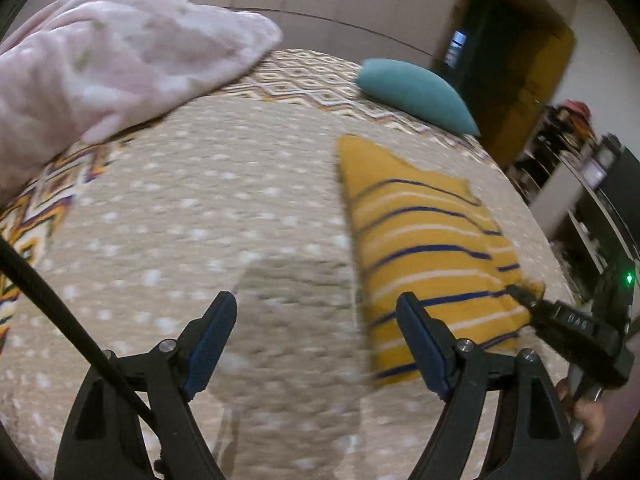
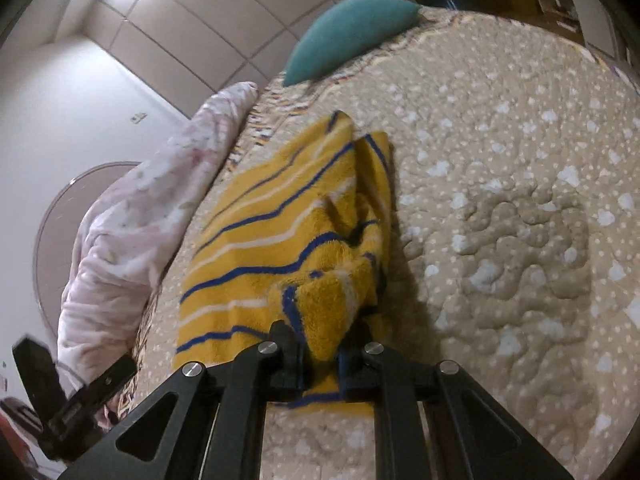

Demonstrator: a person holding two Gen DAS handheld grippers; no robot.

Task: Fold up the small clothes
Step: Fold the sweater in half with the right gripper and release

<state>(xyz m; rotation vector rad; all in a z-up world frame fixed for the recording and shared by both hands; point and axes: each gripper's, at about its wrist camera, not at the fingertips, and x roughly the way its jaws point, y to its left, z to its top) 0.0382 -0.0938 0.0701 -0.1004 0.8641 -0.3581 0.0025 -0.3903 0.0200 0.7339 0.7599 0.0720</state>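
right hand-held gripper (image 2: 320, 354) pinches towel (image 2: 280, 232) corner | left hand-held gripper (image 1: 316, 312) spread

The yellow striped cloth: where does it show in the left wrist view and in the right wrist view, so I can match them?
Left wrist view: yellow striped cloth lies right of centre on the bedspread, its near corner pinched by the right gripper.
Right wrist view: the cloth runs up from bottom centre, bunched at the gripper.
Shared landmark: the teal pillow beyond the cloth.
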